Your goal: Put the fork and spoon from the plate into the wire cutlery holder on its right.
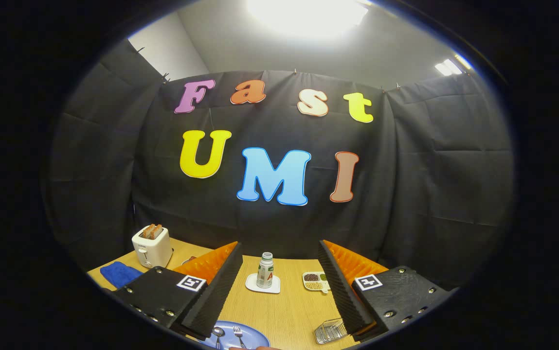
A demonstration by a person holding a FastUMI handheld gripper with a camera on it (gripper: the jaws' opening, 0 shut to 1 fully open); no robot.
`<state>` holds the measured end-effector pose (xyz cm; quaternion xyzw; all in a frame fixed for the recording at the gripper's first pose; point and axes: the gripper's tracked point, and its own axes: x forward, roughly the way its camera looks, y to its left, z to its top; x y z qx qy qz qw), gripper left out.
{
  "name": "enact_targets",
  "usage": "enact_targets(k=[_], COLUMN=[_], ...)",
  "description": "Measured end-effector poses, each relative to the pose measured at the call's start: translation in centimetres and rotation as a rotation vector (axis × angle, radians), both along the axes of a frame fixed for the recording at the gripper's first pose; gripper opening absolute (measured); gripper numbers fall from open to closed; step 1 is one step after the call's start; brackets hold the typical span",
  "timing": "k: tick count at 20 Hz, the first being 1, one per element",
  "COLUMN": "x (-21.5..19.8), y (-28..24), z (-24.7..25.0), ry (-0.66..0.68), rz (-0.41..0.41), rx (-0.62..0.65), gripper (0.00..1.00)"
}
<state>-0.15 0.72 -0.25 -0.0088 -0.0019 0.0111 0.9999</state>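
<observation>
Your gripper (279, 296) stands wide open, holding nothing; its two ribbed, wedge-shaped fingers (213, 296) splay apart low in the frame, each on a flat block with a square marker and small screws.

The plate (255, 335), round, smooth and blue, lies at the bottom centre, just by the left finger's tip. On it rest the spoon (218, 333) and fork (237, 335), both shiny metal, side by side with handles running off the lower edge. The holder (330, 331), a small basket of thin bright wire, sits to the right of the plate, close against the right finger's tip, with bare wood between the two.

Beyond the fingers, at centre, a small capped bottle (265, 270) stands upright on a white square coaster (262, 287). Just right of it is a pale divided dish (315, 281) of dark and light grains. At lower left, a cream toaster (152, 246) with rounded corners holds two brown slices, and a soft blue cloth (118, 273) lies in front of it.

The table (289, 311) is light wood with fine straight grain. Creased black cloth walls it in; above, a pale ceiling with a bright light at top centre
</observation>
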Motion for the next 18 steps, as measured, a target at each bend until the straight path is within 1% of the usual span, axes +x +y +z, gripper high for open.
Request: enact_targets(k=[5, 7, 14, 18], x=[-0.1, -0.2, -0.1, -0.1], y=[0.2, 0.6, 0.9, 1.4], z=[-1.3, -2.1, -3.5, -5.3], ry=[0.03, 0.05, 0.076, 0.139], rz=[0.004, 0.021, 0.023, 0.043], rx=[0.0, 0.002, -0.008, -0.019], gripper=[0.95, 0.95, 0.95, 0.95])
